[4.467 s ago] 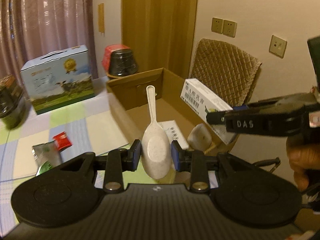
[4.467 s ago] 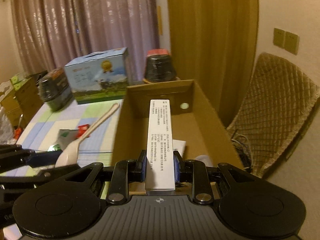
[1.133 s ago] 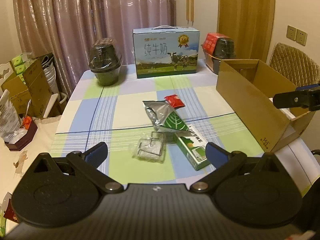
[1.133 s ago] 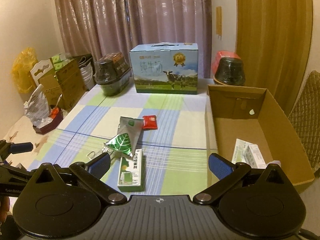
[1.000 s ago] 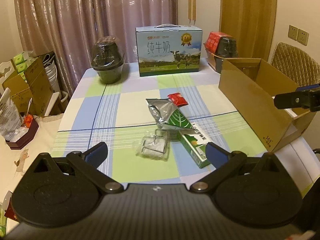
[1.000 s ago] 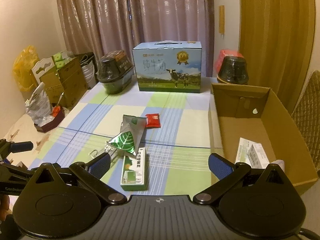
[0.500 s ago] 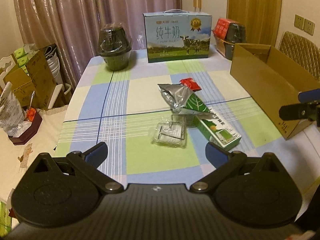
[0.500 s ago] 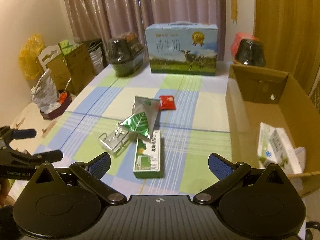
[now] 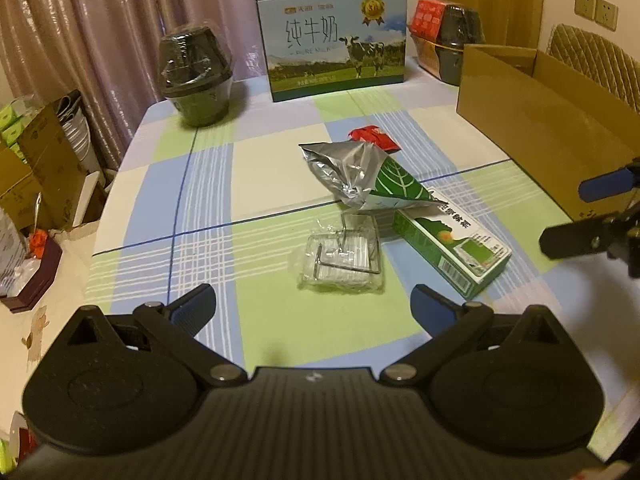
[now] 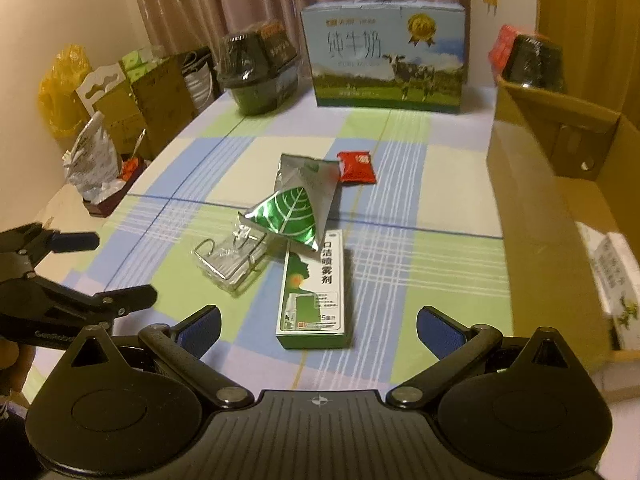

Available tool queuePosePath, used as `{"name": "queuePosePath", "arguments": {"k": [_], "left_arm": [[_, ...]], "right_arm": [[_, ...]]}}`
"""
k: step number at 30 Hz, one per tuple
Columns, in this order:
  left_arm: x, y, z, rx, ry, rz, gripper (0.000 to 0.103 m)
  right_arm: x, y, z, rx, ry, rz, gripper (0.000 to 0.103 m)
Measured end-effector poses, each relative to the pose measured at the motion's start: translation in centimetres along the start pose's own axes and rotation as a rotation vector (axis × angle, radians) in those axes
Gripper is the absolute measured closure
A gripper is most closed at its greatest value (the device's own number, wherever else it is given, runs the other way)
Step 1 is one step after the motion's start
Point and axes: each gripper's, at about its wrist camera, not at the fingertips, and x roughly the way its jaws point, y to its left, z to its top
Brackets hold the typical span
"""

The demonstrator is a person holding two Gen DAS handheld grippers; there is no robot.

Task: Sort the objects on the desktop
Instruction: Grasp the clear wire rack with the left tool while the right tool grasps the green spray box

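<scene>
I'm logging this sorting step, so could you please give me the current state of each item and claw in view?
Left claw: open, empty, above the table.
Right claw: open, empty.
Green box: lying flat on the table.
Foil bag: crumpled, one corner resting on the green box.
Clear packet: flat on the table.
Red sachet: flat on the table.
Cardboard box: open, a white carton inside.

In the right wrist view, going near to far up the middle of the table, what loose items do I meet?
Green spray box → leaf-print foil pouch → red sachet → milk carton case at the far edge.
</scene>
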Motion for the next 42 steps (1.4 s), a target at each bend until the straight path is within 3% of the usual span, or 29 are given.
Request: {"name": "queuePosePath", "arguments": {"k": [11,19,26,33,42], "left_arm": [[4.5,0.1,-0.2,0.065,0.025,-0.008,0.006],[6.4,-0.5,-0.6,0.094,0.015,-0.039,0.007],[7.6,-0.9,-0.3,0.107,0.007,-0.048,0.01],[8.3,-0.8,0.1,0.087,-0.001,-0.058,0.015],[9.1,-1.6,0.6,0.093,-0.003,-0.056,0.028]], "right_arm": [[4.6,-0.5,0.0,-0.018,0.059,0.009,0.003],[7.1,-0.8,0.2,-0.019,0.091,0.021,0.022],[8.7,-1.1,0.3,-0.01,0.114,0.035,0.03],[9.4,-1.3,0.5,-0.006,0.118,0.039,0.048],[9.2,-1.5,0.5,-0.007,0.111,0.027,0.049]]}}
